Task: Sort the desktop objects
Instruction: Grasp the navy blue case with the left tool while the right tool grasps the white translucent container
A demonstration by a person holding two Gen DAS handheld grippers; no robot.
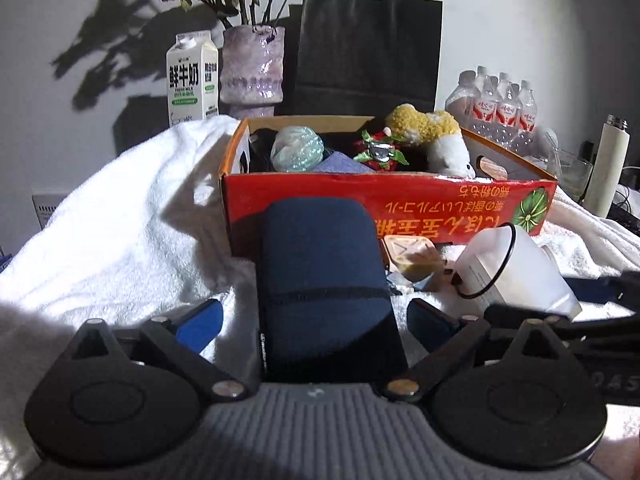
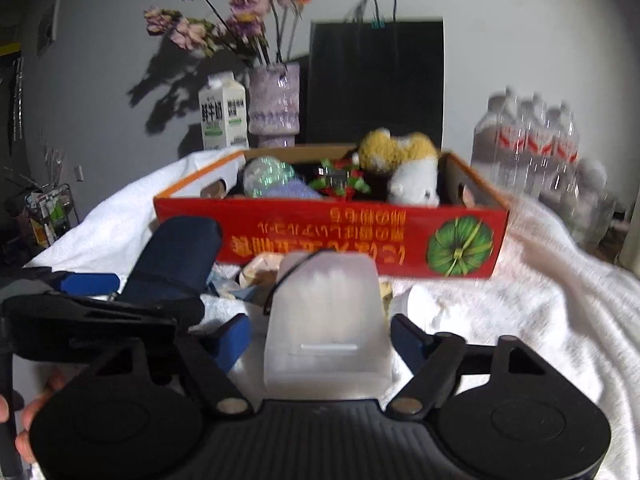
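Note:
A dark blue zip case stands between the blue fingers of my left gripper; the jaws close on its sides. It also shows in the right wrist view. My right gripper is shut on a frosted white plastic box with a black band around it; the box also shows in the left wrist view. Both are held just in front of a red cardboard box, also in the right wrist view, which holds a plush toy, a shiny ball and a red-green ornament.
A white towel covers the table. Small loose items lie between the grippers in front of the box. Behind stand a milk carton, a purple vase, a black paper bag, a water bottle pack and a white flask.

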